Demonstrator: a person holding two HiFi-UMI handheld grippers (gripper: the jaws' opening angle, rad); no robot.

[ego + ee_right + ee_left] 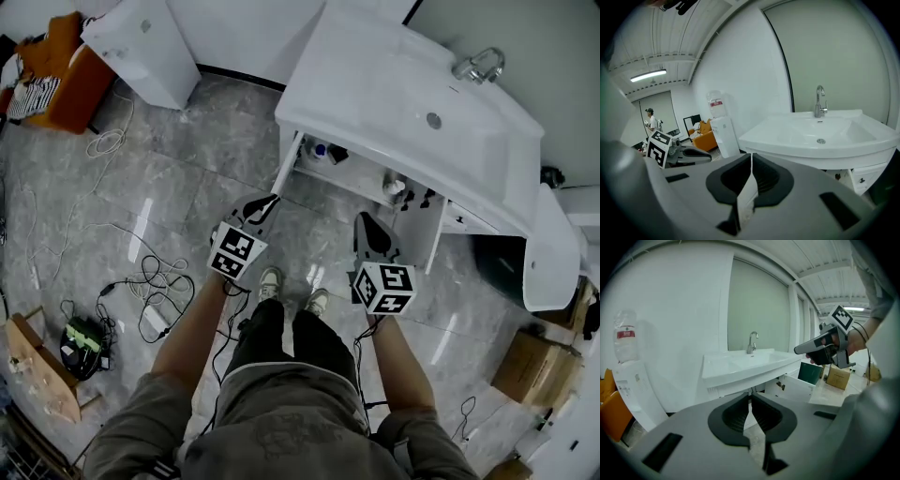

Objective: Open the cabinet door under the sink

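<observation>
The white sink [412,103] with a chrome tap [478,66] stands ahead of me on its cabinet. Both cabinet doors are swung open: the left door [289,161] shows edge-on and the right door [436,239] stands out beside my right gripper. Small bottles [394,186] sit on the shelf inside. My left gripper [265,204] [750,397] is held in the air in front of the left door, shut with nothing in it. My right gripper [364,223] [751,155] hovers level with it, also shut and empty. Neither touches the cabinet.
Cables [155,281] trail over the grey tiled floor at the left. A white appliance [141,42] and an orange seat [56,75] stand at the back left. A dark green bin [502,262] and a cardboard box [534,366] sit to the right of the cabinet.
</observation>
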